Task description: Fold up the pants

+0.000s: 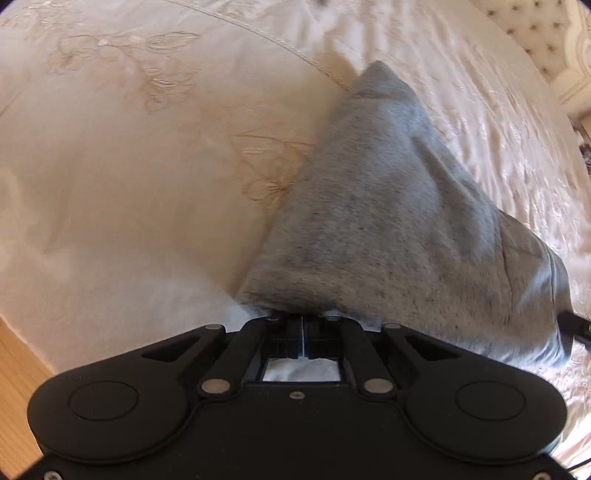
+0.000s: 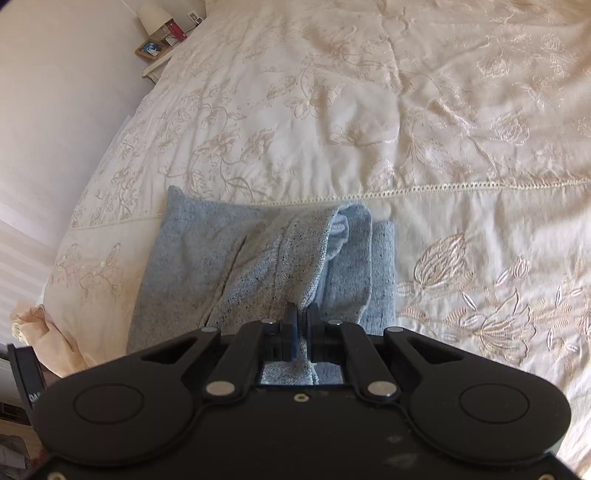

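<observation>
Cream embroidered bedspread point(image 2: 424, 129) covers the bed; lamp point(image 2: 153, 16) on nightstand beyond its far corner. Grey pants point(image 2: 207, 266) lie near the bed's edge, long axis running away from both grippers. Left gripper point(image 1: 302, 319) and right gripper point(image 2: 302, 317) fingers clamp the pants' near edge.

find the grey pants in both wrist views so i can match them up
Left wrist: the grey pants fill centre and right, rising from the left gripper to a peak at upper centre.
Right wrist: the pants lie lower centre-left, a fold running into the right gripper.
Shared landmark: the embroidered cream bedspread with its stitched seam.
</observation>
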`<state>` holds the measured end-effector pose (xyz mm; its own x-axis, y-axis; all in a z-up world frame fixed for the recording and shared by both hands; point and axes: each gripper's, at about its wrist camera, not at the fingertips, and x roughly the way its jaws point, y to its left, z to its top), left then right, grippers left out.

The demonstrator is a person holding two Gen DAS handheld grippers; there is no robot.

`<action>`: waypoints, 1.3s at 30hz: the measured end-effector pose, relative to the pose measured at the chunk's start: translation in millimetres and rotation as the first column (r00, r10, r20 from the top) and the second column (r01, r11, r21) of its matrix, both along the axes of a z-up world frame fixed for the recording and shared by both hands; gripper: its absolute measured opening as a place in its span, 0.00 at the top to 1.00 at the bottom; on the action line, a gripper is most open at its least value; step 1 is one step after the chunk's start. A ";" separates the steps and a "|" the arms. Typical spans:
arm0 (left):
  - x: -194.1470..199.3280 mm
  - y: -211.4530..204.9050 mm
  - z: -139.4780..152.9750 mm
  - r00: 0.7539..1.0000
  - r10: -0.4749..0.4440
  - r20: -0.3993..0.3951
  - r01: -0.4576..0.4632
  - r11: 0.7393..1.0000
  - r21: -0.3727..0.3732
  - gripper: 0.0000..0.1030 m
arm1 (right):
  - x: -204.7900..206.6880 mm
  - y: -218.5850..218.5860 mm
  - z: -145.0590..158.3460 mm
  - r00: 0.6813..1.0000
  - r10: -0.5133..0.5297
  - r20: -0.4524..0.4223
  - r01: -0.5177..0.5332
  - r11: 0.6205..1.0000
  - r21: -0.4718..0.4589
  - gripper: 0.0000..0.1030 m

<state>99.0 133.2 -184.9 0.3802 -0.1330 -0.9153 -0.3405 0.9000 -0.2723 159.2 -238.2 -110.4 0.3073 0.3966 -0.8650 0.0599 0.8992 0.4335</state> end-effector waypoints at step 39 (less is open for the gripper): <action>175.9 -69.7 25.2 0.841 -0.540 -0.022 0.524 0.805 0.279 0.71 | 76.3 75.4 -17.0 0.996 0.013 0.087 0.011 0.965 -0.261 0.89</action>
